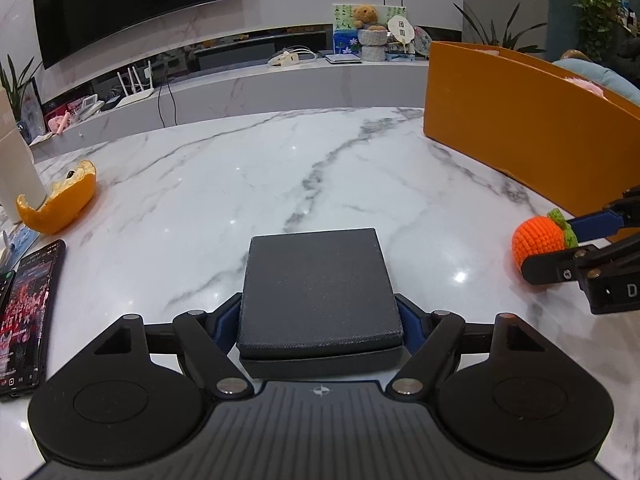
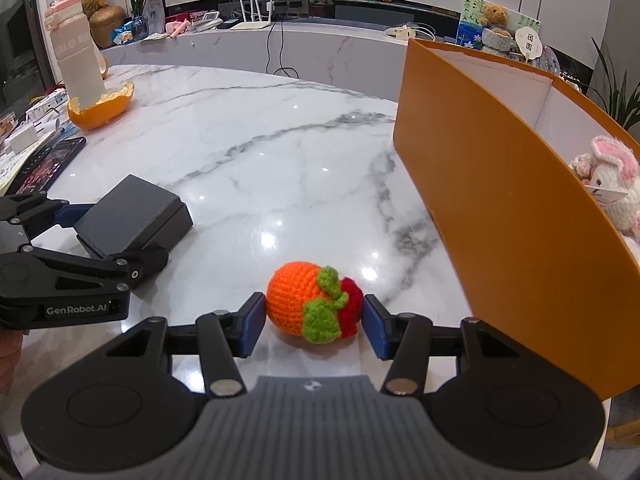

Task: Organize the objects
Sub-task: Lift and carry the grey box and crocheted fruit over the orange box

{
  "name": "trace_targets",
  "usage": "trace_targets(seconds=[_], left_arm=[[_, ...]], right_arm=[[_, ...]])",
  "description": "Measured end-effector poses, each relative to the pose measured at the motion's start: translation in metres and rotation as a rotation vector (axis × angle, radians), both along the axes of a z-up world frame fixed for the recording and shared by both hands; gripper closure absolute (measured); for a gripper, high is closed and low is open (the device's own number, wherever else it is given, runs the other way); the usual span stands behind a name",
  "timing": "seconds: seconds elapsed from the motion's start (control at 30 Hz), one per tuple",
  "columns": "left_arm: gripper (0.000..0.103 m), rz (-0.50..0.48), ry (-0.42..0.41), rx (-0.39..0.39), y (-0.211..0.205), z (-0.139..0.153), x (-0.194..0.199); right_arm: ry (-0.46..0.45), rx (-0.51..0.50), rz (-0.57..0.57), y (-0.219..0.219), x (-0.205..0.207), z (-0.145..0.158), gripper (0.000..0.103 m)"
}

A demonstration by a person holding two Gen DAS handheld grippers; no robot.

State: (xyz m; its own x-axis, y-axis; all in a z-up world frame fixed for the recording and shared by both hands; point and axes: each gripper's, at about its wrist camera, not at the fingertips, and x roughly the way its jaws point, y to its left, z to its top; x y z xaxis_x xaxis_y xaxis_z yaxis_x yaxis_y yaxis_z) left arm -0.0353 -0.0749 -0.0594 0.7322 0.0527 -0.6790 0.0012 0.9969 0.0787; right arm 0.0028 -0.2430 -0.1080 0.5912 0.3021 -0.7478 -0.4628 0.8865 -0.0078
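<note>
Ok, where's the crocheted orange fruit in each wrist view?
Left wrist: the crocheted fruit sits at the far right edge, between the right gripper fingers.
Right wrist: it sits low centre, between the blue pads.
Shared landmark: the orange box, beyond the fruit in both.

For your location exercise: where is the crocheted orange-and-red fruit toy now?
The crocheted orange-and-red fruit toy lies on the marble table, between the right hand-held gripper pads, left of the orange box.
</note>
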Motion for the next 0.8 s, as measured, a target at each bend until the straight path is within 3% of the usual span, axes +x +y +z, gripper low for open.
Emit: trace_targets(seconds=[0.33,0.8], left_arm=[[0.014,-0.014,-0.022,-0.006,-0.011,0.018,-0.008],[0.014,-0.061,-0.092,0.02,-0.026,0.056,0.006]], right_arm=[[-0.012,0.014,-0.007,-0.004,-0.003,0.011,0.049],[-0.073,0.139,-0.048,-0.026,-0.005,0.061,0.049]])
